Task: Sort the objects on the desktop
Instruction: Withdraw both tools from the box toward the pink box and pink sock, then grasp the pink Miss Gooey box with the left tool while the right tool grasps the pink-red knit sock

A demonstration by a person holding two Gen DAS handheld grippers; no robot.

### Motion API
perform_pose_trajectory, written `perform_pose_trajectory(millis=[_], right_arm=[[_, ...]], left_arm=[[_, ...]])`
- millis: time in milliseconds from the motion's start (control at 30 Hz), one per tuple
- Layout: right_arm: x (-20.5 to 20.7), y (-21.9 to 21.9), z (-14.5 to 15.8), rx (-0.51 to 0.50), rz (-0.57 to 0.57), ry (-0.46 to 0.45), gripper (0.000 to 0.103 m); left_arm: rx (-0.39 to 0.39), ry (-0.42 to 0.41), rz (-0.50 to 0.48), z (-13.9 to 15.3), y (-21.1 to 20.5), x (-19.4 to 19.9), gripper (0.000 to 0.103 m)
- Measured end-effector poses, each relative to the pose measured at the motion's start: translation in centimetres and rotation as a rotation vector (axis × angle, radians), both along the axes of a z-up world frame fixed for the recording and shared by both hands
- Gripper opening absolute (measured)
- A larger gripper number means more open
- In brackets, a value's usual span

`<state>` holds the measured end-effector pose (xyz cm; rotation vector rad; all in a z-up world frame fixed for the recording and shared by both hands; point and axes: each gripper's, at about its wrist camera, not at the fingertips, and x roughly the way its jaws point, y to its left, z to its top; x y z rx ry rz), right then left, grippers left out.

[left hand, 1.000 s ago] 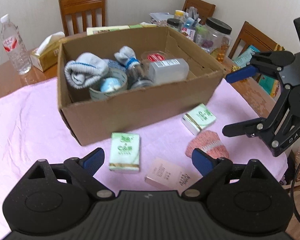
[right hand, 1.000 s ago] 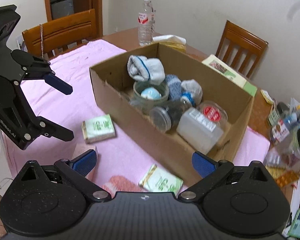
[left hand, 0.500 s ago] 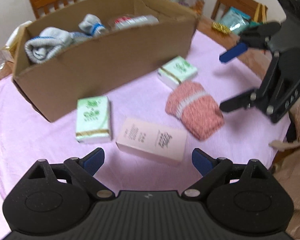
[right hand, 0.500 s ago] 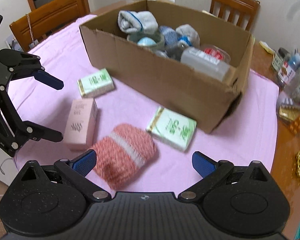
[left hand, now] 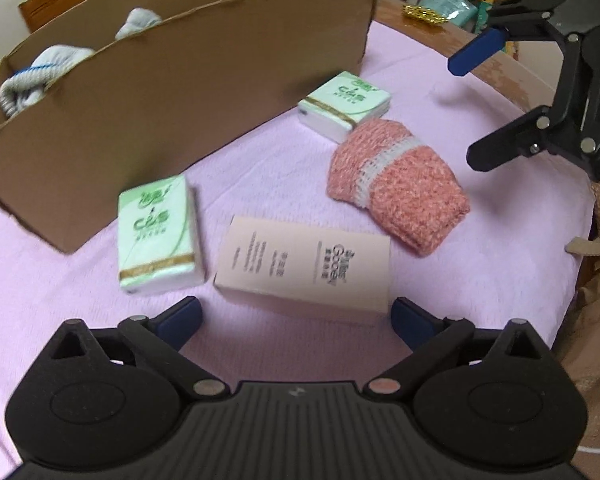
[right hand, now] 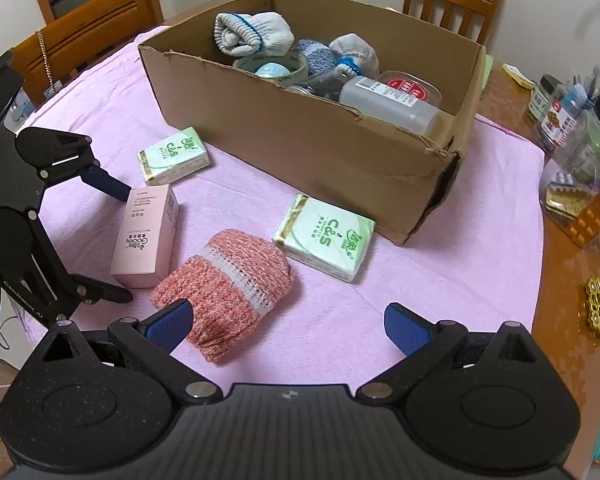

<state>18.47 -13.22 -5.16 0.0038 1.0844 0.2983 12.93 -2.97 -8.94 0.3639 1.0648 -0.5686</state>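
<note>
The pink box (left hand: pixel 304 266) lies flat on the pink cloth (right hand: pixel 440 264) of the table, in front of the carton (right hand: pixel 320 148), which serves here as landmark. Near the carton's front wall lie two green tissue packs, one (left hand: pixel 158 236) just beside the pink box and one (left hand: pixel 344 104) by the carton's corner. The red sock (left hand: pixel 396 188) lies between that second pack and the pink box, farther from the carton than the pack.

The left tongs (left hand: pixel 296 316) hang just above the pink box's near edge; their jaws have just been opening and stand wide, with nothing pressed between the pads. The right tongs (right hand: pixel 286 326) are also spread wide and empty, the sock's near end just ahead of their left pad.

Risks, as I judge them: the box is about as long as the left jaws are wide, so closing lengthwise could miss or tip it; the neighbouring pack may get nudged. The two tongs work close together and could collide. The soft sock may slip from a shallow pinch.
</note>
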Motion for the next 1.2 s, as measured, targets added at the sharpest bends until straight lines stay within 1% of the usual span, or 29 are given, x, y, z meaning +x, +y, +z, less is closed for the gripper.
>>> perform_pose_trajectory(millis=[333,567,633,667,700,733,800,867,1000,1200], right_arm=[[-0.3,-0.8,-0.6,0.002,-0.041,0.020,0.103],[-0.2,-0.7,-1.0,-0.001,-0.017,0.034,0.103],[-0.2,-0.5,-1.3,-0.001,0.000,0.043,0.103],[-0.1,-0.4,-1.4,-0.003,0.009,0.046,0.103],[-0.1,-0.2,-1.6,-0.007,0.019,0.050,0.103],[0.0,-0.1,-1.7,-0.011,0.030,0.053,0.103],[0.2,0.2,-1.8,-0.012,0.049,0.055,0.103],[0.4,0.5,-1.8,-0.008,0.078,0.057,0.103],[0.8,1.3,-1.8,-0.010,0.147,0.055,0.103],[1.6,2.8,-2.4,-0.016,0.269,0.052,0.103]], left_arm=[[-0.009,-0.010,-0.058,-0.3,-1.3,1.2,0.102],[-0.009,-0.026,-0.103,-0.2,-1.4,0.4,0.099],[-0.014,-0.041,-0.115,0.0,-1.5,0.1,0.099],[-0.012,-0.054,-0.115,0.1,-1.4,0.1,0.098],[-0.010,-0.068,-0.113,0.2,-1.3,0.0,0.093],[-0.008,-0.078,-0.111,0.3,-1.2,0.0,0.091],[-0.015,-0.072,-0.111,0.4,-1.0,0.2,0.084],[-0.019,-0.063,-0.101,0.2,-0.7,0.5,0.081],[-0.026,-0.059,-0.091,0.2,-0.4,0.3,0.081],[-0.033,-0.043,-0.043,0.2,0.6,0.5,0.081]])
